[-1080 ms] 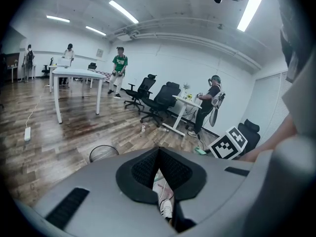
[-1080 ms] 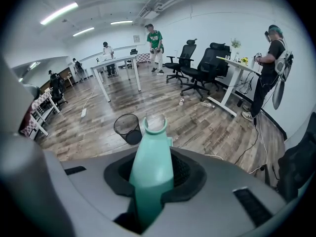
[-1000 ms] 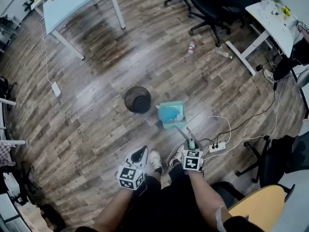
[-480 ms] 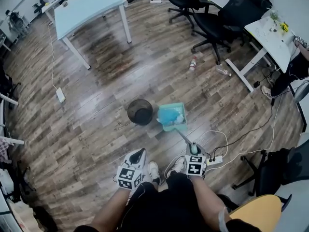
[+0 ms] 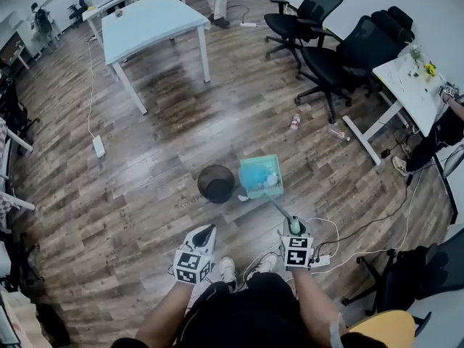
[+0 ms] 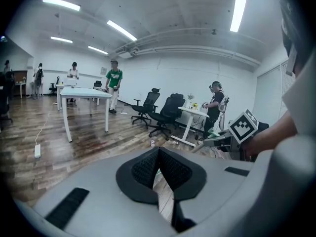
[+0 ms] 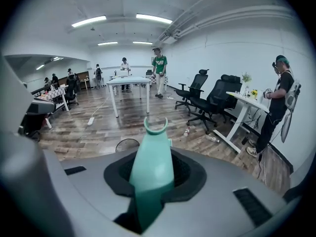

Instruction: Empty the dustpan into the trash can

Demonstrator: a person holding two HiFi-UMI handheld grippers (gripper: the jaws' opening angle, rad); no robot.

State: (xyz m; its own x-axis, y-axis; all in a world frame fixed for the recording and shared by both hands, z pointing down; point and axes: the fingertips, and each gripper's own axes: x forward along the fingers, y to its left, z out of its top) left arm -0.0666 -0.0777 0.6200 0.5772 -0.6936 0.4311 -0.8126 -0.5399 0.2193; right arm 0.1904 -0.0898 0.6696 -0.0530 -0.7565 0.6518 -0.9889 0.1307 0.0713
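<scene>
A teal dustpan [image 5: 259, 176] with pale litter in it sits just right of a round black mesh trash can [image 5: 216, 183] on the wood floor. Its long handle [image 5: 279, 210] runs back to my right gripper [image 5: 293, 228], which is shut on the handle's teal end [image 7: 150, 174]. In the right gripper view the trash can [image 7: 127, 144] shows beyond the jaws, a little left of the handle. My left gripper [image 5: 204, 233] hangs to the left of the right one, shut [image 6: 158, 151] with nothing between its pads.
A white table [image 5: 152, 20] stands far left, black office chairs [image 5: 326, 46] far right, and a white desk [image 5: 409, 82] at the right edge. A bottle [image 5: 296, 120] lies on the floor. A power strip and cables [image 5: 324, 259] lie by my right foot. People stand at the back.
Both grippers have risen, the right one more, with the dustpan handle still held. The head view has tilted up to show more of the room. The dustpan stays beside the can.
</scene>
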